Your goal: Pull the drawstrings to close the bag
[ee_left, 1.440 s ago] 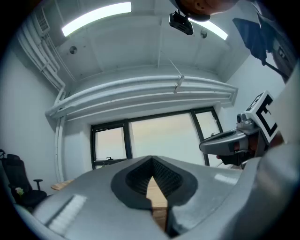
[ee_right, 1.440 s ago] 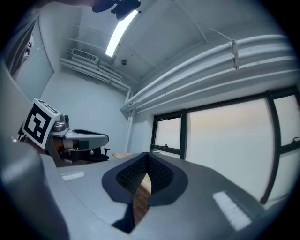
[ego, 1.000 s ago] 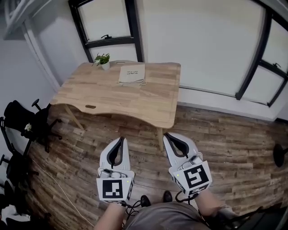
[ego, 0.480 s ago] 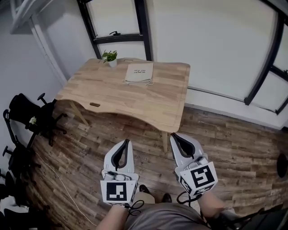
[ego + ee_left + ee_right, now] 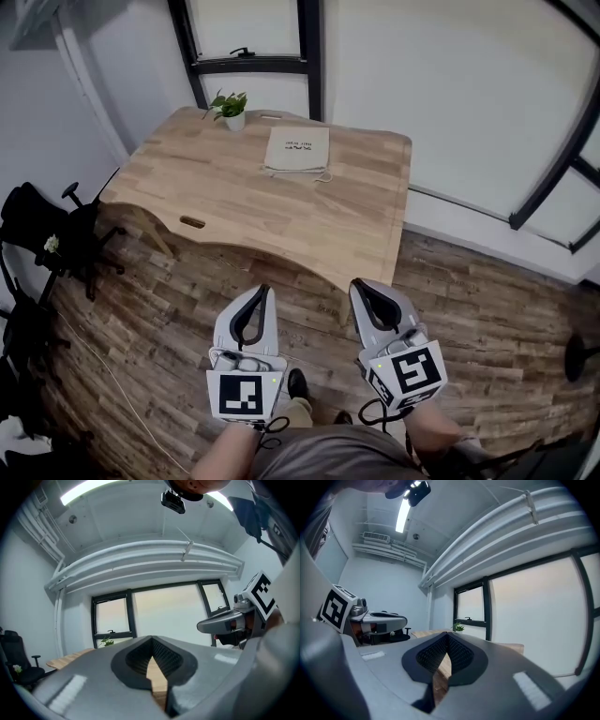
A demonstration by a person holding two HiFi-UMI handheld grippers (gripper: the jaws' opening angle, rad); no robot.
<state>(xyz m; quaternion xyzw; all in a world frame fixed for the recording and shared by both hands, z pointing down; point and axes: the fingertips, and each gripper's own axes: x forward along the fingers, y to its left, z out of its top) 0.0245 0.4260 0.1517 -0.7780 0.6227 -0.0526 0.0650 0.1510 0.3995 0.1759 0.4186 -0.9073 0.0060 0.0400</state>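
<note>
Resting bag: flat beige cloth drawstring bag (image 5: 297, 148) lies on the far half of the tabletop, and its cord ends (image 5: 322, 175) trail off the near right corner. They are too small to tell one string from the other, and whether the mouth is open cannot be read from here.
Table: pale wooden table (image 5: 281, 220), bare across its whole near half.
Plant: small green plant in a white pot (image 5: 231, 107) at the far left, near the bag but apart from it.
Left side: white left gripper (image 5: 263, 290) is over the plank floor (image 5: 169, 309), short of the table's near edge. Its jaws are pressed together with nothing between them.
Right side: white right gripper (image 5: 357, 284) is level beside it, jaws likewise closed and empty.
Step in hand: the reach, by my reading. No cord has been touched yet.
Doing it well: spread both jaws before arriving and come in low across the tabletop. Take one cord per gripper and pinch string only, not cloth. Pull left and right evenly, because a light bag will likely slide under a lopsided tug.
Surroundings: black office chair (image 5: 42, 225) at the far left, black-framed window (image 5: 253, 64) behind the table.
</note>
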